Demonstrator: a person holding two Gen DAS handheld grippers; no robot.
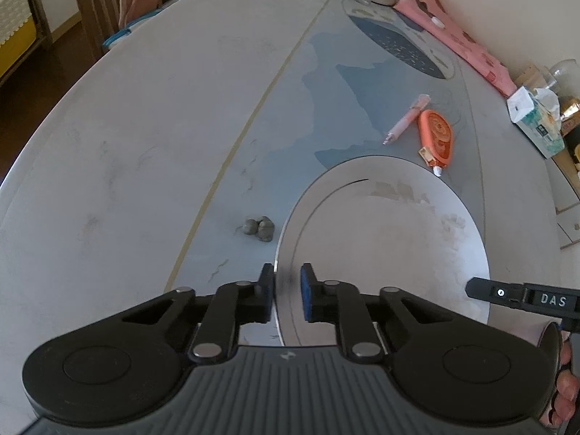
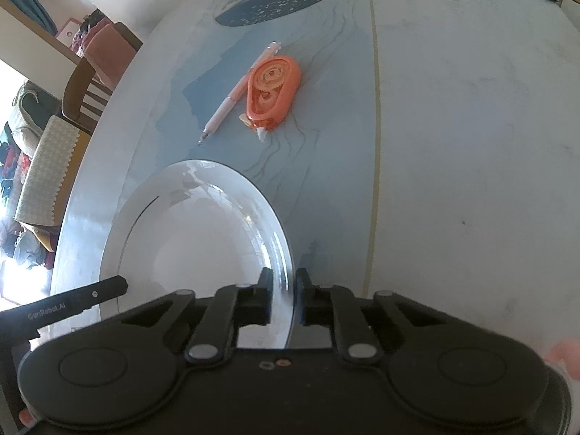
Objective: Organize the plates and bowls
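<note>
A large white plate (image 1: 391, 239) with a thin dark ring lies over the blue placemat; it also shows in the right wrist view (image 2: 203, 239). My left gripper (image 1: 287, 291) straddles the plate's left rim, jaws narrowly apart around the edge. My right gripper (image 2: 283, 297) straddles the plate's right rim, jaws close on either side of it. Each gripper's tip shows in the other's view: the right one (image 1: 482, 290) and the left one (image 2: 108, 288).
A pink pen (image 1: 407, 119) and an orange correction-tape dispenser (image 1: 436, 137) lie beyond the plate on the placemat (image 1: 326, 83). A grey lump (image 1: 259, 228) sits left of the plate. A tissue box (image 1: 536, 123), pink cloth (image 1: 460, 36) and a chair (image 1: 98, 3) line the table edges.
</note>
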